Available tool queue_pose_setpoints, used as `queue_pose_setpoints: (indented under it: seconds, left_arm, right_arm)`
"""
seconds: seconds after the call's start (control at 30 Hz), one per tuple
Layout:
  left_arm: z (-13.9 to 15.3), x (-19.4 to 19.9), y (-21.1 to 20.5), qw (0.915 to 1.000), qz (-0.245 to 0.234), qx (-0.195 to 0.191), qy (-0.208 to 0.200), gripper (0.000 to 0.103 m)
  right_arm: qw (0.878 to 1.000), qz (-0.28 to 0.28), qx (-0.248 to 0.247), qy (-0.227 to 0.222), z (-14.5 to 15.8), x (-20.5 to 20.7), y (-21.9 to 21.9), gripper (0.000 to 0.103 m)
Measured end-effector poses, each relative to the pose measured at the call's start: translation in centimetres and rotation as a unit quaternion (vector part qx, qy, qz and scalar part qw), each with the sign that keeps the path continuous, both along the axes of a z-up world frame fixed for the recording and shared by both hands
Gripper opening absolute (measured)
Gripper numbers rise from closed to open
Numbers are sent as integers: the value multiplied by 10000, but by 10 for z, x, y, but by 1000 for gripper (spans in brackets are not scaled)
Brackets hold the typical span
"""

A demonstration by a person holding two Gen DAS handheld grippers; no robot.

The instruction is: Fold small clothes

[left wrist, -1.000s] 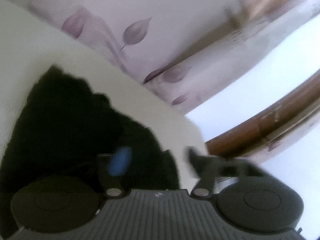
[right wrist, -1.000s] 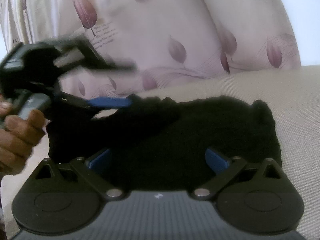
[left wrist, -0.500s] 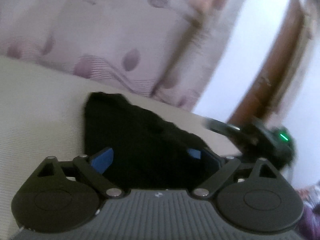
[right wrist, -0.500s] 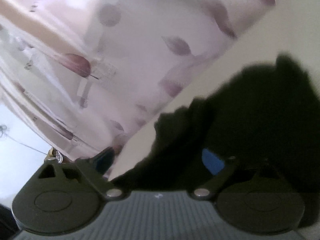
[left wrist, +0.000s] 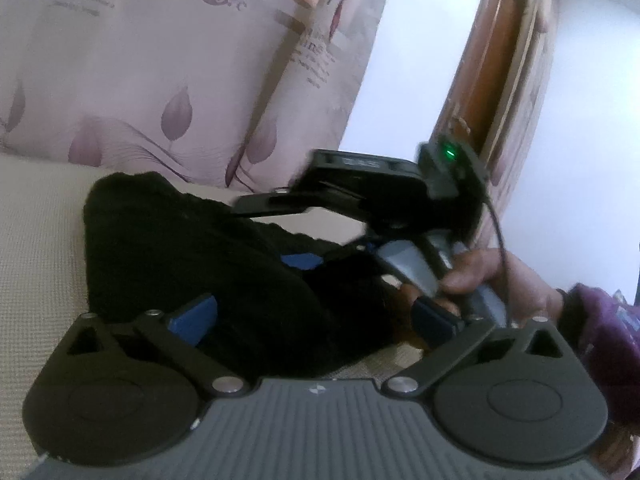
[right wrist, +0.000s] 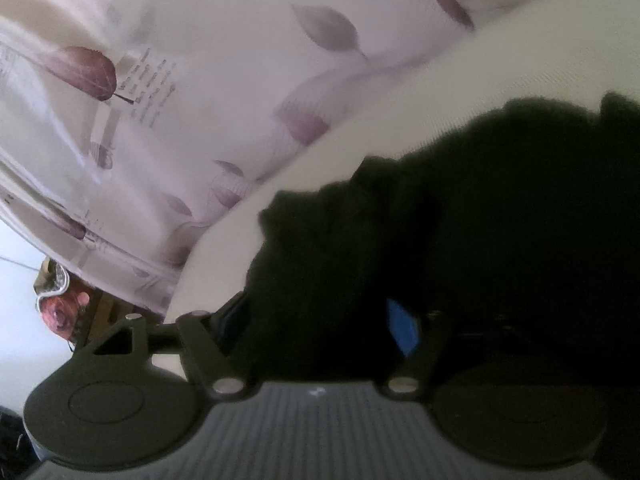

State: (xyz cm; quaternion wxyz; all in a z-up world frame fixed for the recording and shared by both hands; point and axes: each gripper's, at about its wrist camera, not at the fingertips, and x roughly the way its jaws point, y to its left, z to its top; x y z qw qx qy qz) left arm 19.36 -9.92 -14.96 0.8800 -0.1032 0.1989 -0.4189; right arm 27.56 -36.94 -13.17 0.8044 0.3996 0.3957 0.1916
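A small black garment [left wrist: 192, 248] lies rumpled on a beige cushion [left wrist: 36, 240]. My left gripper [left wrist: 312, 320] is open, its blue pads on either side of the garment's near edge. The right gripper, held in a hand, shows in the left wrist view [left wrist: 360, 196], tilted on its side over the cloth's right end. In the right wrist view the black garment [right wrist: 460, 240] fills the space between the right gripper's [right wrist: 320, 320] jaws, which stand apart around a bunch of cloth.
A pale curtain with purple leaf print [left wrist: 160, 60] hangs behind the cushion. A brown wooden door frame [left wrist: 492, 60] and a white wall stand to the right. The cushion's edge [right wrist: 192, 280] drops off at the left in the right wrist view.
The right gripper has come into the left wrist view over the garment's right end. The left gripper has drawn slightly nearer the cloth. The right wrist view has moved closer to the garment.
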Motion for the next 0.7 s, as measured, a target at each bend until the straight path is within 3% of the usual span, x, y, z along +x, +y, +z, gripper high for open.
queue_pose_setpoints:
  seconds: [0.17,0.33,0.37,0.4,0.47,0.57,0.7]
  left_arm:
    - [1,3,1,9998,2,-159,98,102]
    - [1,4,3,9997,26,-244,88,103]
    - [1,4,3,9996,25,-255,101,103]
    - [1,4,4,9996,28,-270,118,103]
    - [0,5,5,9993,51,-324,168,103]
    - [0,8,10,9986,152,-452,234,103]
    - [8,7,31,9949,626,-750,257,103]
  right_arm:
    - [9986,-103,521,37,-5,-18,-16,79]
    - [9995,225,234,-16,-3,-11,17,78]
    - [9996,255,68,-133,1,-9,24,73]
    - [9993,268,-140,-242,4,-9,31,53]
    - [9972,292,-632,-283,6,-4,44,26]
    - [9923,384,-1076,-482,4,-5,56,21]
    - [9896,197,-1219,-739,11,-7,49,17]
